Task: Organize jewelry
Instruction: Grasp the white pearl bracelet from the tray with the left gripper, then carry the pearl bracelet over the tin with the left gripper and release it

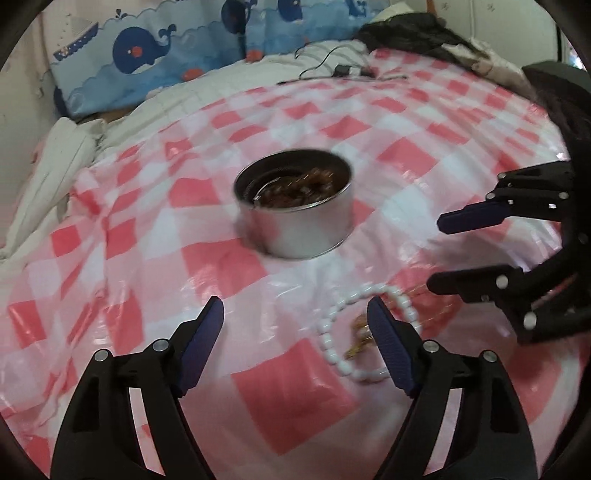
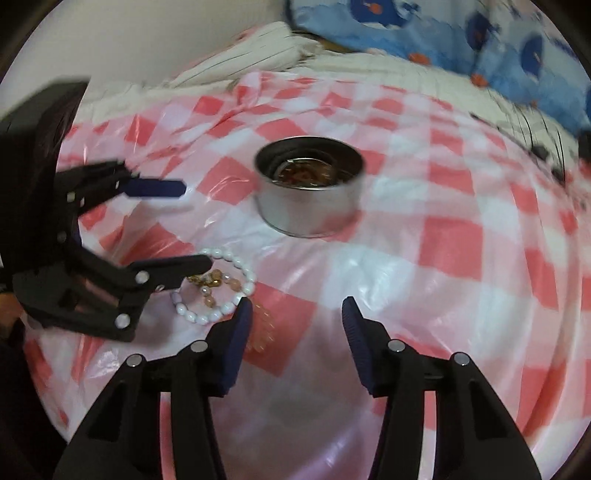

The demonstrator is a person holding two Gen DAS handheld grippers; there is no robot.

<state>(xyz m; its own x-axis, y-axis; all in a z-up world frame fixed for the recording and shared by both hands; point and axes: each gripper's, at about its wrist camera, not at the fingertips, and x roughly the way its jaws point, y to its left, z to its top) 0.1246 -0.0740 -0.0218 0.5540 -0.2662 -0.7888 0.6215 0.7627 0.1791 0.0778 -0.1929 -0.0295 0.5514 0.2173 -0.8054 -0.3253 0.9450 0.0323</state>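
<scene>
**Both grippers spread over checked cloth, bracelets loose beside tin**

Pink-and-white checked plastic cloth [image 1: 303, 387] covers the whole work surface, wrinkled and glossy. Behind it sit white bedding [image 1: 62, 155] and a blue whale-print cushion [image 1: 147, 55]; a dark heap of clothes [image 1: 413, 33] and a thin black cable [image 1: 325, 66] lie at the far edge. Both views are motion-blurred.

Left gripper [image 1: 295, 317]: jaws spread wide, nothing between them, pointing down at the cloth. Its right-hand finger tip overlaps the white bead bracelet in the left wrist view; contact can't be judged. Seen from the right wrist camera it comes in from the left edge, one finger over the bracelets.

Right gripper [image 2: 297, 308]: jaws apart, narrower than the left, nothing gripped. Bare cloth lies between the fingers. Its left-hand finger tip sits just beside the white beads.

Round metal tin [image 1: 295, 206], open top, stands upright mid-cloth, beyond both grippers. Inside it are brownish beads and what looks like a thin metal ring; detail is blurred.

White bead bracelet [image 2: 221, 291] lies flat on the cloth, near the tin on the grippers' side, between the two tools. Gold-toned jewelry piece [image 2: 207, 278] with pinkish beads lies inside the white loop. A faint peach bead strand [image 2: 264, 325] lies just beside the right gripper's left-hand finger, too blurred to detail.
</scene>
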